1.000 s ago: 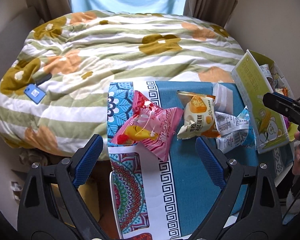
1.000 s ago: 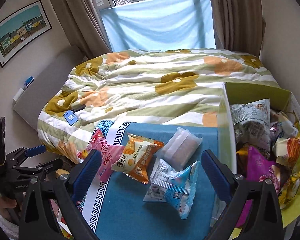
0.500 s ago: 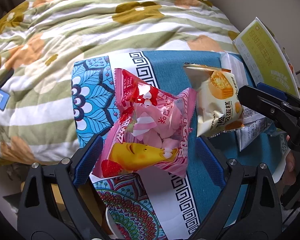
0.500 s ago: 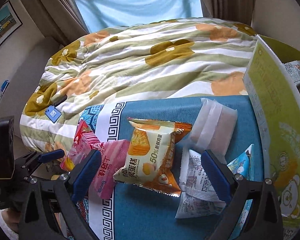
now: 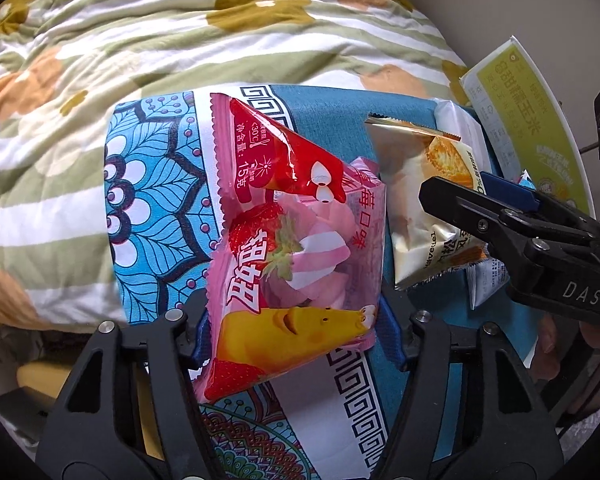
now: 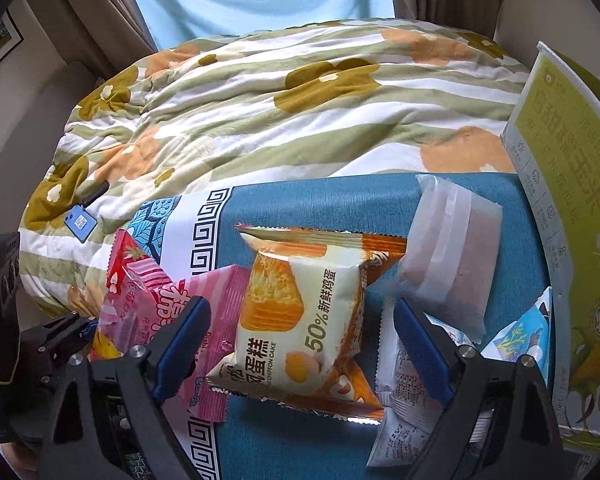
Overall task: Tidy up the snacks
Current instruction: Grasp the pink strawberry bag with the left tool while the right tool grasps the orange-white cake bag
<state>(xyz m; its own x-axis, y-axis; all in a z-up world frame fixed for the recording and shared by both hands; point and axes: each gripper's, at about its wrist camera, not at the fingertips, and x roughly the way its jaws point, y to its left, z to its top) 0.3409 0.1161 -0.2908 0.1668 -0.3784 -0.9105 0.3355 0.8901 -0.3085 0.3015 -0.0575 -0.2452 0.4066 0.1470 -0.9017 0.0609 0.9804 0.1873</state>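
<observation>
A pink strawberry marshmallow packet (image 5: 300, 264) lies on the blue patterned cloth (image 5: 152, 216). My left gripper (image 5: 296, 336) points down over it, and its jaws are closing, with the pads pressing the packet's lower sides. Right beside it is an orange and cream chiffon cake packet (image 6: 300, 320), which lies between the fingers of my right gripper (image 6: 300, 344). Those jaws are closing too, but a gap remains on each side of the cake packet. In the left wrist view one right finger (image 5: 500, 220) hangs over the cake packet (image 5: 428, 216).
A frosted white packet (image 6: 448, 252), a white printed packet (image 6: 404, 392) and a blue and white packet (image 6: 520, 336) lie to the right of the cake packet. A tall green box (image 6: 560, 200) stands at the far right. A striped floral blanket (image 6: 300, 100) lies behind.
Both grippers have come down close over the packets. The left jaws have narrowed onto the pink packet, which now bulges between them. The right jaws have narrowed a little around the cake packet.
</observation>
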